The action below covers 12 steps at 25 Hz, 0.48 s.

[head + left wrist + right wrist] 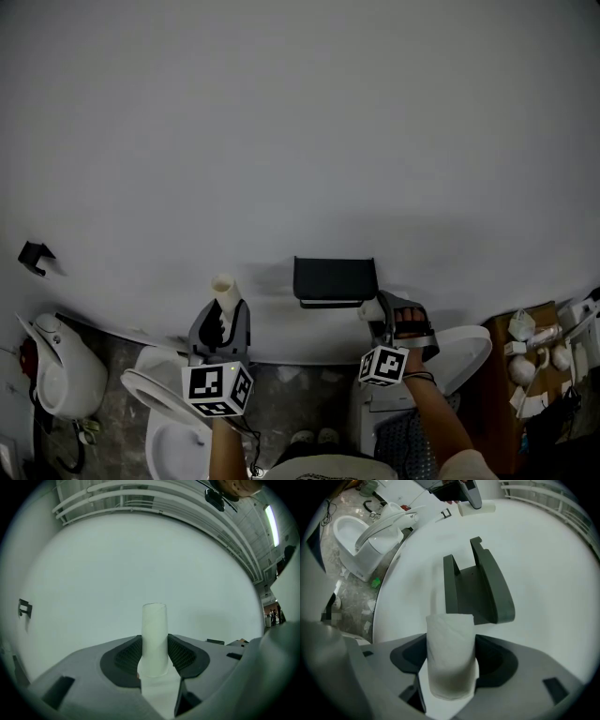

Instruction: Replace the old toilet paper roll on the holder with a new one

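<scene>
The black toilet paper holder (334, 279) is mounted on the pale wall, with no roll seen on it. My left gripper (221, 323) is left of the holder and shut on a bare pale tube (224, 289). In the left gripper view the tube (154, 637) stands upright between the pads of the left gripper (154, 657). My right gripper (386, 322) is just right of and below the holder, shut on a white paper roll (369, 309). In the right gripper view the roll (451, 656) fills the right gripper (451, 660), and the holder (476, 585) lies close ahead.
A white toilet (173, 417) stands below left, another toilet's tank (464, 356) below right. A black hook (36, 255) sits on the wall far left. A brown shelf (539, 352) with small items is at the right edge. A third toilet (365, 536) shows in the right gripper view.
</scene>
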### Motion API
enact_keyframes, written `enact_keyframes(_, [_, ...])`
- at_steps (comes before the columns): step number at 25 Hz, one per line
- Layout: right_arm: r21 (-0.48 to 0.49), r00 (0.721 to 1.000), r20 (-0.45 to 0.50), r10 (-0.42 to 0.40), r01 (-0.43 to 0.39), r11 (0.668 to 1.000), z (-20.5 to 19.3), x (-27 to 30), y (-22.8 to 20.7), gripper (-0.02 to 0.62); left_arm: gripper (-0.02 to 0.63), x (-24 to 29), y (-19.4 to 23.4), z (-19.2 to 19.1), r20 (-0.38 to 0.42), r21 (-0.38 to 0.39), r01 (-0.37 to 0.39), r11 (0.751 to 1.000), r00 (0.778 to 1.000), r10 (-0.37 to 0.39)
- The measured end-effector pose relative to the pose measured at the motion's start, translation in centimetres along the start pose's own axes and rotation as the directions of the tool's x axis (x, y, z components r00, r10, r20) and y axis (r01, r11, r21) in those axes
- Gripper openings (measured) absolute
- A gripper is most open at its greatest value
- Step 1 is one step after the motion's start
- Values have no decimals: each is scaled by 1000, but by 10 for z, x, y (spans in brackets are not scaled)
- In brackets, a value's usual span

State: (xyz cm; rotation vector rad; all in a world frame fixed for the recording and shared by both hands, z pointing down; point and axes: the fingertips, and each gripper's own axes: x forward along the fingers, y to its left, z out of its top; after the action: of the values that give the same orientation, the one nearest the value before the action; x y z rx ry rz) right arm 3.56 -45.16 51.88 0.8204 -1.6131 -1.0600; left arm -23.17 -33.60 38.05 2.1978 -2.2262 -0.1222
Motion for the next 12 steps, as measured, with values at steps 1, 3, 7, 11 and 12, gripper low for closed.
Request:
enact_keyframes(1, [-1,1000,6,2,-2,1000,4,1,2,295,173,-3,3,-1,-2,1,-9,1000,1000,9])
enact_keyframes(3, [0,1000,17,-2,2,1000,13,2,3,295,173,-8,11,-1,-6,1,-26,1000,1000,26])
enact_keyframes(7, [7,999,45,-27,26,1000,31,4,5,295,173,-17,24,-2,-6,2,-58,998,998,58])
enact_keyframes(11, [6,997,64,-48,47,999,45,6,10,295,173,-28,35,-3,-10,6,-88,996,996,88])
enact_keyframes(12, [0,996,69,-52,52,999,50,7,10,295,173,-30,38,-4,-11,6,-95,995,995,95])
